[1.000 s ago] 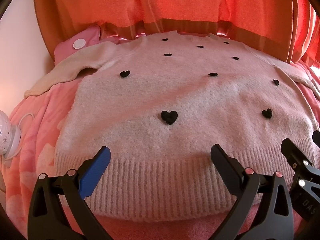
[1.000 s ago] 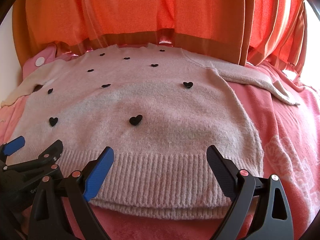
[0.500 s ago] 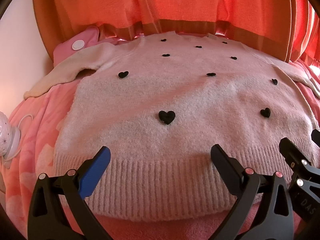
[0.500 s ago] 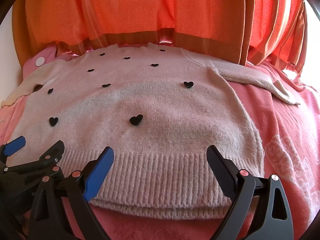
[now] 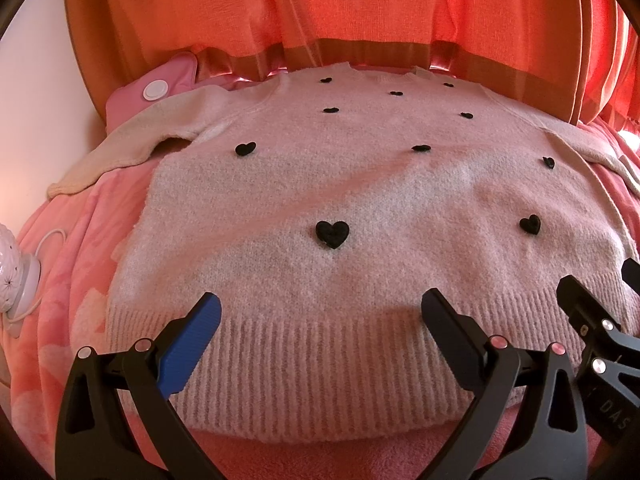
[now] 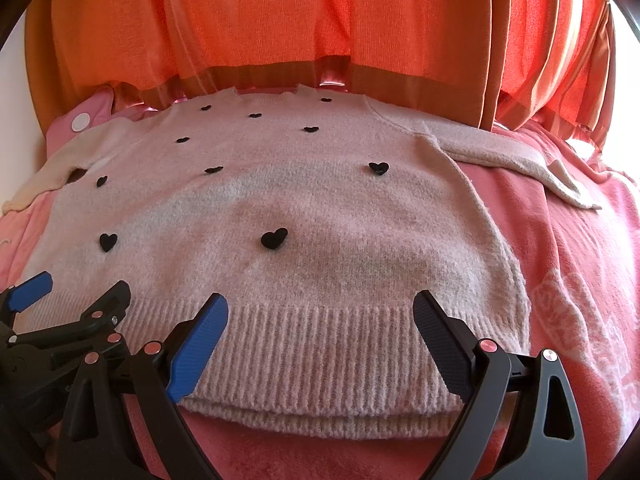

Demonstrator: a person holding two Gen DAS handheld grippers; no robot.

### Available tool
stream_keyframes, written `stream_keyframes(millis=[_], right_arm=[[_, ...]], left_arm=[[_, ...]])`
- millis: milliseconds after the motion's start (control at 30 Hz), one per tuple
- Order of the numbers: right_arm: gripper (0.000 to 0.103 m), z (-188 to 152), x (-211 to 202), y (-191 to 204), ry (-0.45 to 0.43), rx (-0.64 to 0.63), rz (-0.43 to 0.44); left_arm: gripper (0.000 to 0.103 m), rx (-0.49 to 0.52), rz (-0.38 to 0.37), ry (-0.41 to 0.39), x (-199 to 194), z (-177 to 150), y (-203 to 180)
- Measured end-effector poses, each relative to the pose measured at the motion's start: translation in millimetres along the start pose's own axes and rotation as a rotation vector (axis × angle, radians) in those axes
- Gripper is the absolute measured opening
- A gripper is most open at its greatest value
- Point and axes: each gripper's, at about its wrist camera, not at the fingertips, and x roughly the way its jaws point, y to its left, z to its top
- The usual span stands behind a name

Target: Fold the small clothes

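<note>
Left gripper (image 5: 320, 316): jaws spread wide, nothing between them, poised over the ribbed hem. Right gripper (image 6: 320, 312): jaws likewise apart and empty, over the hem beside the left one. Pale pink fuzzy knit sweater with small black hearts (image 5: 360, 208) lay flat, front up, sleeves spread outward, on a pink patterned fleece blanket (image 6: 580, 300). Orange pleated curtain (image 6: 280, 20) hung just behind the neckline. White ceramic lamp base (image 5: 12, 264) stood at far left.
</note>
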Motion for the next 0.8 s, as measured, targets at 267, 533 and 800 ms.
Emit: stream_keyframes(millis=[267, 533, 800], right_arm=[[0.091, -0.5, 0.5, 2.1, 0.002, -0.001, -0.001], [0.091, -0.2, 0.4, 1.1, 0.0, 0.0, 0.0], [0.091, -0.2, 0.5, 0.9, 0.0, 0.0, -0.001]], left_arm=[[0.098, 0.001, -0.001, 0.002, 0.4, 0.3, -0.3], [0.098, 0.001, -0.001, 0.003, 0.3, 0.1, -0.5], [0.098, 0.001, -0.001, 0.002, 0.3, 0.0, -0.6]])
